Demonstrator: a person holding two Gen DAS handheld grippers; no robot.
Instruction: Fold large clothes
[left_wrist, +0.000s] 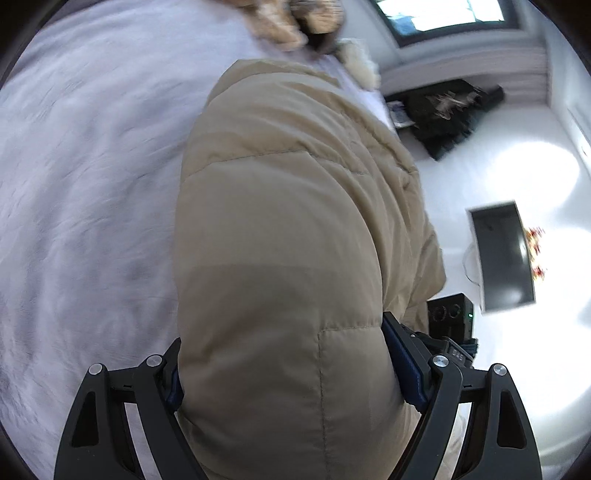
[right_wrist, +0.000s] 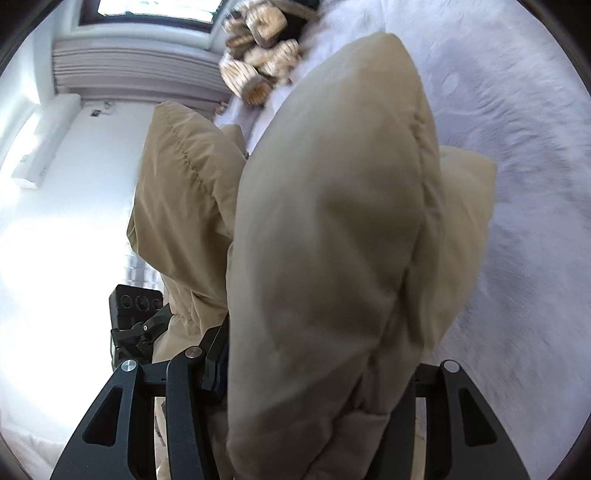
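A beige puffer jacket (left_wrist: 288, 229) hangs lifted above a pale lilac bed cover (left_wrist: 81, 177). My left gripper (left_wrist: 284, 369) is shut on a thick padded part of the jacket, which fills the gap between its blue-padded fingers (left_wrist: 402, 365). In the right wrist view the same jacket (right_wrist: 332, 240) bulges between the fingers of my right gripper (right_wrist: 314, 369), which is shut on it. A second fold of the jacket (right_wrist: 184, 192) hangs to the left. Each gripper shows in the other's view, small and dark, beside the jacket (left_wrist: 450, 317) (right_wrist: 136, 314).
Tan and dark plush toys (left_wrist: 295, 22) (right_wrist: 258, 48) lie at the far end of the bed. A window (left_wrist: 443, 14), a white wall, a dark wall screen (left_wrist: 502, 254) and a dark heap (left_wrist: 450, 110) are beside the bed. A white air conditioner (right_wrist: 40, 147) hangs on the wall.
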